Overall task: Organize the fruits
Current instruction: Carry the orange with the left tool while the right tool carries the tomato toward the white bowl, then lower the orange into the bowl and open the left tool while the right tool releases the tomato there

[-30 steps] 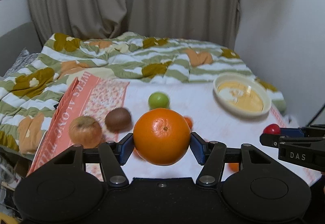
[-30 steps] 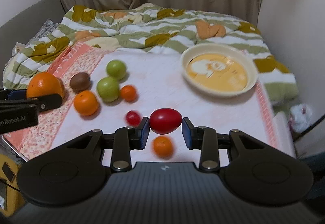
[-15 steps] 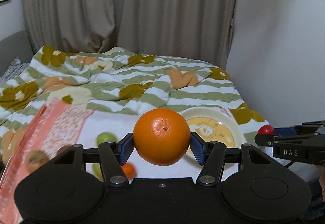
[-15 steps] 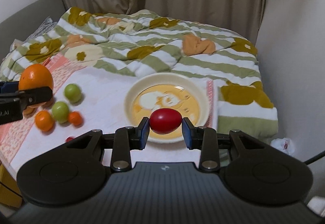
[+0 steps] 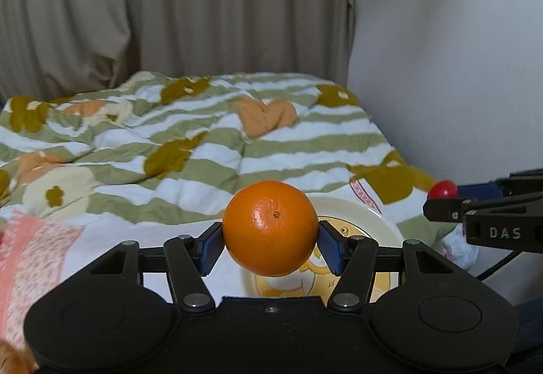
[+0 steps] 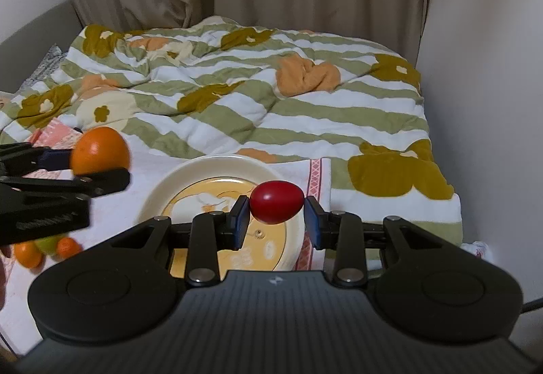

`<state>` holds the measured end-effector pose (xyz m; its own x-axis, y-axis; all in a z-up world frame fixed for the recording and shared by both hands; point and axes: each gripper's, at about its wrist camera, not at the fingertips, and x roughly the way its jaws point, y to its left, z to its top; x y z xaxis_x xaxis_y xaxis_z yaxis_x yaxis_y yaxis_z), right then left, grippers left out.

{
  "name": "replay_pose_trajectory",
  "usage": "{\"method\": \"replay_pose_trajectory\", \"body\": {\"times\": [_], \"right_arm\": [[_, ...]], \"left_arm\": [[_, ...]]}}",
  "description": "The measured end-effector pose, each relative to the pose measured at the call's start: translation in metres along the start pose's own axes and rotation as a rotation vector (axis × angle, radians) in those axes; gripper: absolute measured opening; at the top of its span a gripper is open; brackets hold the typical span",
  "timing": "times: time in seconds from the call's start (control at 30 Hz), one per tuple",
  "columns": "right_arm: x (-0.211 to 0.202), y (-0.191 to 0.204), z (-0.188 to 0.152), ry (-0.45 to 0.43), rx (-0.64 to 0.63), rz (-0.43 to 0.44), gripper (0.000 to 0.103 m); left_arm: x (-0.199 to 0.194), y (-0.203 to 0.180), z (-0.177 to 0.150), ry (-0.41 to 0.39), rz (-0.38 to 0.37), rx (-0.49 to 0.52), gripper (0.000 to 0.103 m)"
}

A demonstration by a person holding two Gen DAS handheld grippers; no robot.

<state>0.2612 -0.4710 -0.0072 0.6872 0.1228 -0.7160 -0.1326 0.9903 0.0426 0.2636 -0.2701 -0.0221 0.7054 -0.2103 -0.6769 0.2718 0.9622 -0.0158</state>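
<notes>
A: How will that round, glossy orange (image 5: pixel 270 227) behave in your left gripper (image 5: pixel 270 240)?

B: Firm but slick-skinned, I'd judge; you're clamped across its middle, above the cream plate with the yellow centre (image 6: pixel 190 178).

A: And the small smooth red egg-shaped fruit (image 6: pixel 276 202)?

B: Light and prone to squirt out. Your right gripper (image 6: pixel 276 221) pinches its ends, over the plate's right edge, near the table's right edge.

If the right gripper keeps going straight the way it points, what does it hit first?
Probably the cream plate: the right gripper, shut on the red fruit, points down at its yellow centre. Depth is unclear.
</notes>
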Motion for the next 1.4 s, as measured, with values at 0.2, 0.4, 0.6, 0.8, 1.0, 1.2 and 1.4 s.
{"method": "replay_pose_trajectory", "body": {"times": [0.2,0.4,0.6,0.8,1.0,1.2,1.4], "right_arm": [[0.036,-0.014,0.005,0.04,0.026,-0.011,0.05],[0.06,-0.024,0.003,0.078,0.048,-0.02,0.05],[0.071,-0.034,0.001,0.098,0.066,-0.026,0.05],[0.071,-0.039,0.004,0.096,0.075,-0.032,0.05],[0.065,-0.036,0.006,0.087,0.051,-0.014,0.05],[0.071,-0.017,0.008,0.091,-0.029,0.011,0.05],[0.091,0.007,0.001,0.108,-0.117,0.034,0.05]], "left_arm": [[0.059,-0.009,0.005,0.072,-0.036,0.069,0.063],[0.104,-0.021,0.003,0.126,-0.053,0.139,0.063],[0.128,-0.033,-0.001,0.151,-0.061,0.203,0.064],[0.121,-0.037,0.0,0.123,-0.055,0.232,0.099],[0.091,-0.025,0.003,0.105,-0.047,0.202,0.099],[0.062,-0.001,-0.005,0.111,-0.006,0.122,0.1],[0.033,0.019,-0.013,0.09,0.021,0.061,0.1]]}}
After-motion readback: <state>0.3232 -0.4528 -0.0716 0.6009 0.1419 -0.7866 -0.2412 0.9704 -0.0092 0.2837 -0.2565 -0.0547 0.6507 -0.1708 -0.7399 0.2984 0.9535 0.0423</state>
